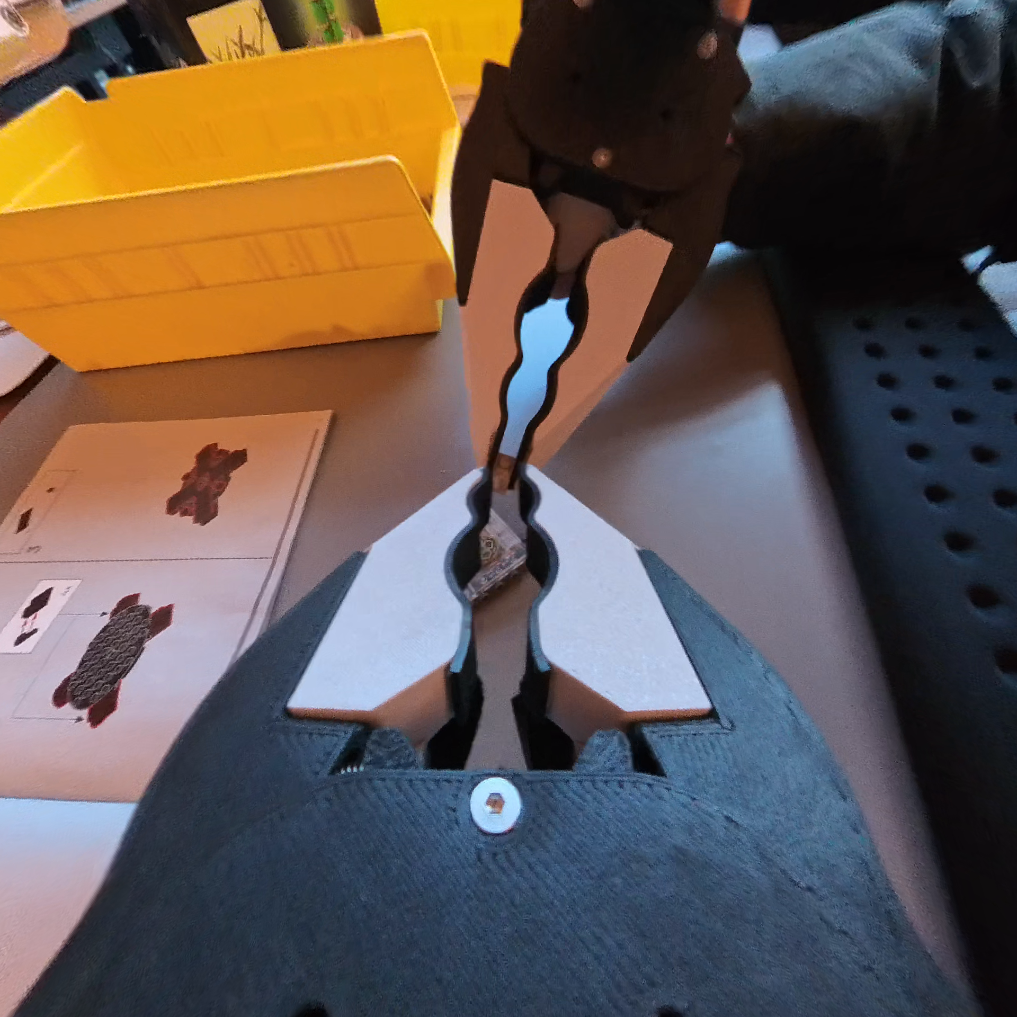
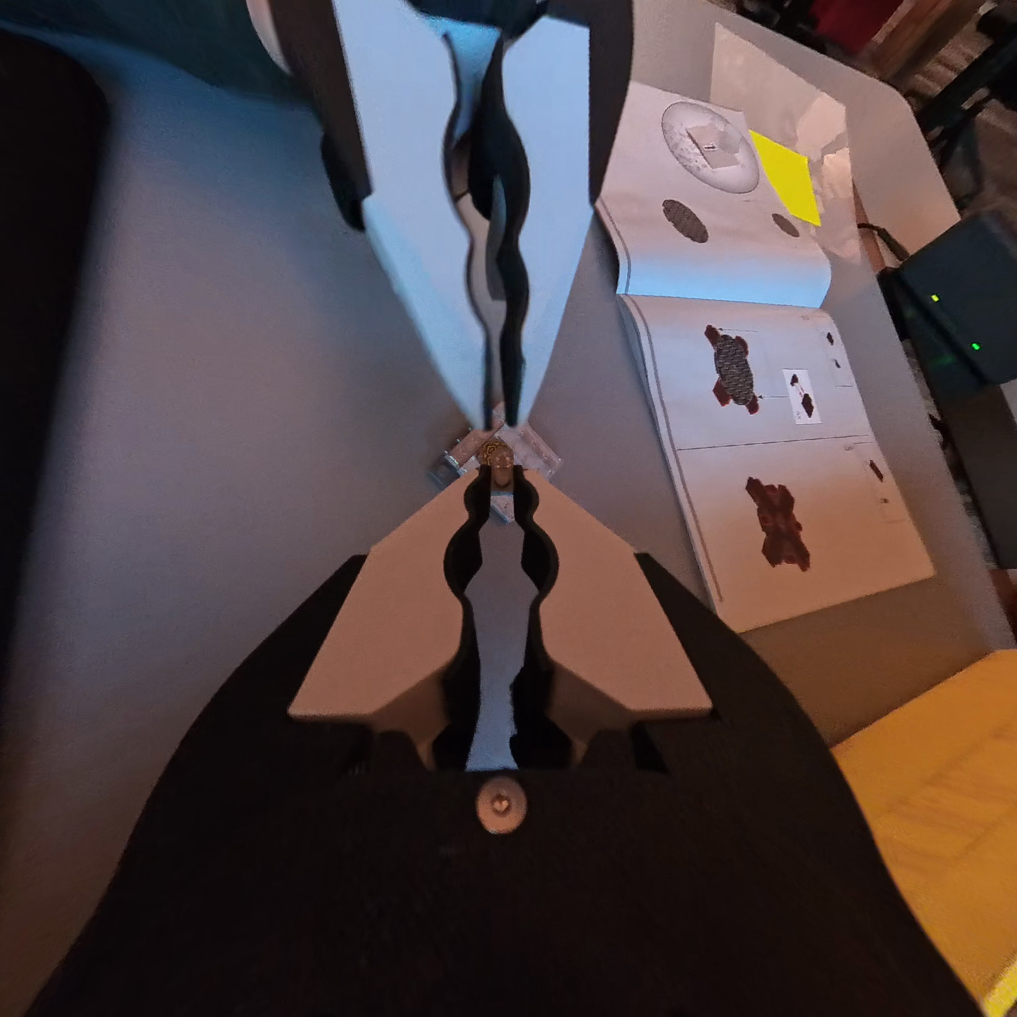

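Observation:
My right gripper (image 2: 499,474) is shut on a small brown piece (image 2: 499,480), pinched at the very fingertips. Just beyond it a clear plastic plate (image 2: 531,448) lies on the grey table (image 2: 220,440), with a small gold-patterned round piece (image 2: 495,453) on it. My left gripper (image 2: 498,424) comes from the far side, tips close above the plate, jaws slightly apart with nothing pressed between them. In the left wrist view my left gripper (image 1: 506,476) stands tip to tip with the right gripper (image 1: 503,468) and its brown piece (image 1: 502,477). The clear plate (image 1: 498,561) shows through the gap.
A yellow bin (image 1: 220,220) stands at the back left of the table. An open instruction booklet (image 1: 137,550) lies beside it and also shows in the right wrist view (image 2: 770,440). A black perforated surface (image 1: 935,440) is off the table's edge. A dark box with green lights (image 2: 957,308) stands nearby. The tips of both grippers are at nearly the same place.

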